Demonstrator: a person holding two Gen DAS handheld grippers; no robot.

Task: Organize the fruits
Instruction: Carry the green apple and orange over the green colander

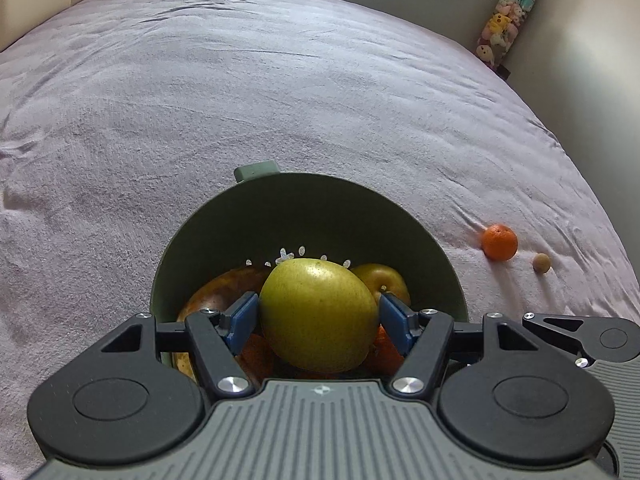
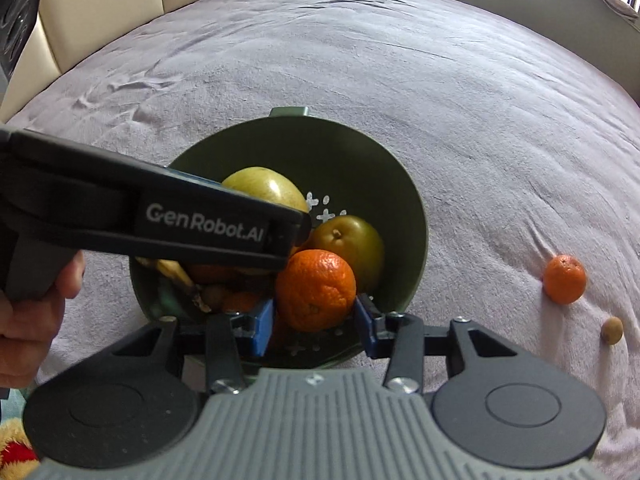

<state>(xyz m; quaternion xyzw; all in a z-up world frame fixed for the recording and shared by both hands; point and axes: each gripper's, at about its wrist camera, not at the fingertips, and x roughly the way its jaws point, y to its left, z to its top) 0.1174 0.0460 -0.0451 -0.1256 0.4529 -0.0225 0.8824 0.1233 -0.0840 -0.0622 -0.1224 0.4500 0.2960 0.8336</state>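
Observation:
A green bowl point(image 1: 200, 248) point(image 2: 400, 184) stands on the bed with several fruits inside. My left gripper point(image 1: 318, 314) is shut on a yellow-green pear point(image 1: 316, 312) held over the bowl; the pear also shows in the right wrist view point(image 2: 260, 186) behind the left gripper's body. My right gripper point(image 2: 314, 320) is shut on an orange point(image 2: 316, 288) just above the bowl's near side. A brown pear point(image 2: 352, 240) point(image 1: 384, 278), a banana point(image 2: 176, 272) and more oranges lie in the bowl. A loose orange point(image 1: 499, 242) point(image 2: 564, 279) and a small brown fruit point(image 1: 541, 263) point(image 2: 612, 330) lie on the bed to the right.
The bed's grey-lilac blanket point(image 1: 240, 100) stretches far beyond the bowl. A padded headboard point(image 2: 100, 12) is at the left. A tube of plush toys point(image 1: 508, 20) stands by the wall at the right. My hand point(image 2: 32, 312) holds the left gripper's grip.

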